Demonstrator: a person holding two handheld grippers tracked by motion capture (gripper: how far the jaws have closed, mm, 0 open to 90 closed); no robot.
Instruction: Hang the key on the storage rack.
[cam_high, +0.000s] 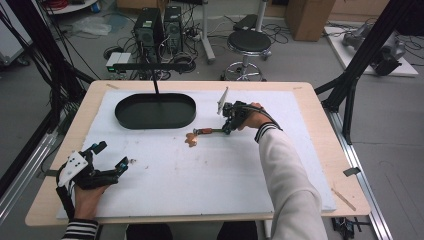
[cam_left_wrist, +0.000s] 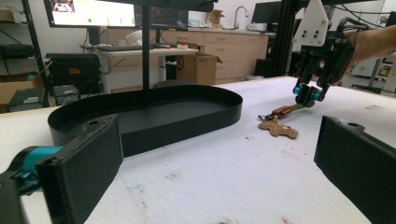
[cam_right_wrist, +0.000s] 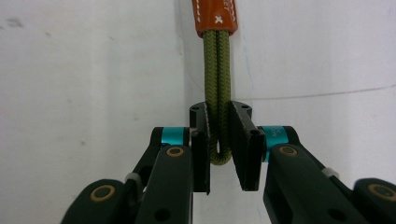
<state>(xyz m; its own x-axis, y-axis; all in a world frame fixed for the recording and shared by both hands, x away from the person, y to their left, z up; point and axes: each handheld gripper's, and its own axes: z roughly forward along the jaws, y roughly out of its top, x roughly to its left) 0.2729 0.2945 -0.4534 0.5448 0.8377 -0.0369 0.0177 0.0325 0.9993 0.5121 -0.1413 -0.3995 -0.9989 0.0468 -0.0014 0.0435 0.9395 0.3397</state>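
Note:
A keychain lies on the white mat: a brown leather charm (cam_high: 191, 140) (cam_left_wrist: 279, 128), an orange leather sleeve (cam_high: 205, 131) (cam_right_wrist: 215, 16) and an olive-green cord loop (cam_right_wrist: 217, 70). My right gripper (cam_high: 227, 127) (cam_left_wrist: 308, 95) (cam_right_wrist: 218, 135) is shut on the end of that cord loop, tips pointing down at the mat, just right of the black oval tray (cam_high: 155, 125) (cam_left_wrist: 187, 116). The charm rests on the mat while the cord end is slightly raised. My left gripper (cam_high: 112, 156) (cam_left_wrist: 217, 172) stands open near the table's front left, nothing between its jaws.
A thin black post (cam_high: 156, 87) (cam_left_wrist: 146, 51) rises at the tray's back. The white foam mat (cam_high: 200, 175) covers most of the wooden table. A stool (cam_high: 248, 42) and computer towers (cam_high: 159, 27) stand on the floor beyond the far edge.

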